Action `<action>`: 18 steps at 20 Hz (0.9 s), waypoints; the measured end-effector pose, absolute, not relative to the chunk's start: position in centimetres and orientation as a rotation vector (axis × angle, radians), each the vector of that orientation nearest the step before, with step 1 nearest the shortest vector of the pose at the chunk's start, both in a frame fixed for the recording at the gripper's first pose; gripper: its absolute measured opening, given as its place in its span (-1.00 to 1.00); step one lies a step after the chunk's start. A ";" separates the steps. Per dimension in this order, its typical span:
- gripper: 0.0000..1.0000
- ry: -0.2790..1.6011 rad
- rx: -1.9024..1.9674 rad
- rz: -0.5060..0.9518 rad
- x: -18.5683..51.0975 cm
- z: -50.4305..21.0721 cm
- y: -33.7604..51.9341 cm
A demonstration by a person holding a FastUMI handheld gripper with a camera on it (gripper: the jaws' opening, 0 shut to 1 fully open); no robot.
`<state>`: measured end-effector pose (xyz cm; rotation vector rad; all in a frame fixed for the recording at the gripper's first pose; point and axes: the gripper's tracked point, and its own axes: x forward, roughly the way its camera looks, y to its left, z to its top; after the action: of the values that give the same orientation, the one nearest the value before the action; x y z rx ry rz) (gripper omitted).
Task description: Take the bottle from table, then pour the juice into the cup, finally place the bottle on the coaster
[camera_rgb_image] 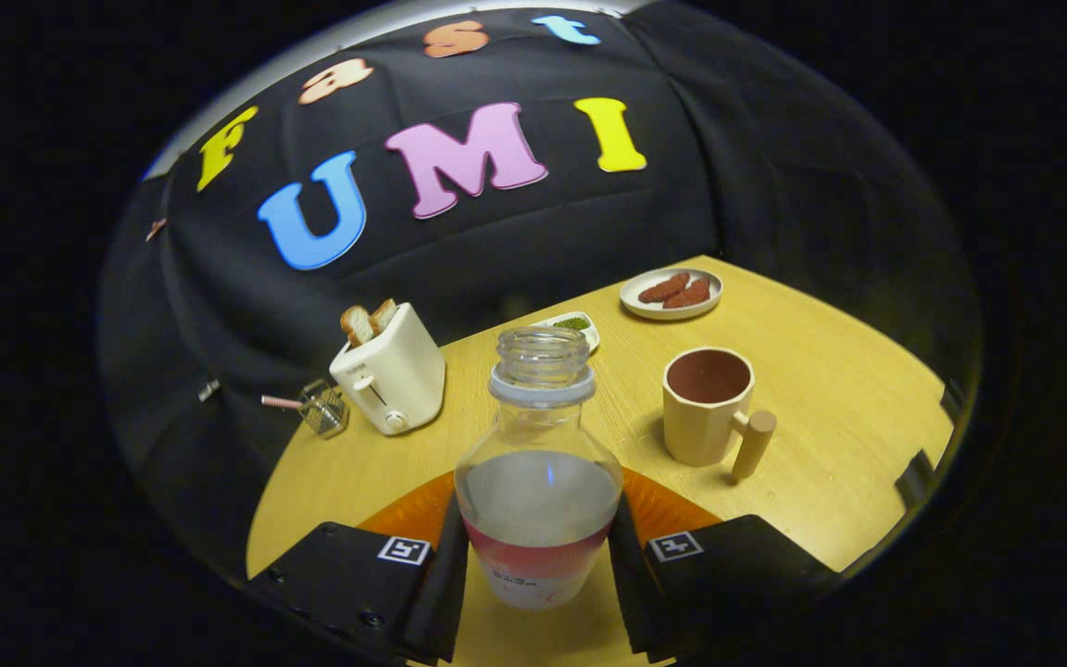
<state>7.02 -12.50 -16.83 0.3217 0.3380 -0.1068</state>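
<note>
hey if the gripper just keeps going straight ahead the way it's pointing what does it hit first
The bottle: it already stands between the gripper's fingers, which sit close against its sides, though a firm press is hard to confirm. Beyond it, roughly in line, lies the small dish, then the booth wall; depth is uncertain.

The round light-wood table (830,445) carries a cream toaster (392,380), a cream mug (708,405) with wooden handle, and a white plate (671,293). An orange coaster (672,511) lies nearer — the clear glass bottle (538,468) stands at it, between the gripper (538,565) fingers.

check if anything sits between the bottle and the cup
Nothing visible does. The bottle stands between the tool's fingers, and only bare table lies between it and the cup ahead to the right.
</note>
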 end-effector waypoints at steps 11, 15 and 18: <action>0.40 0.119 -0.088 -0.180 19.0 -11.5 -11.1; 0.40 0.091 -0.130 -0.207 24.2 -12.2 -10.7; 0.42 0.097 -0.140 -0.210 27.5 -14.1 -10.5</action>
<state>27.55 -10.52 -14.09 -0.1397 0.0967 -0.2097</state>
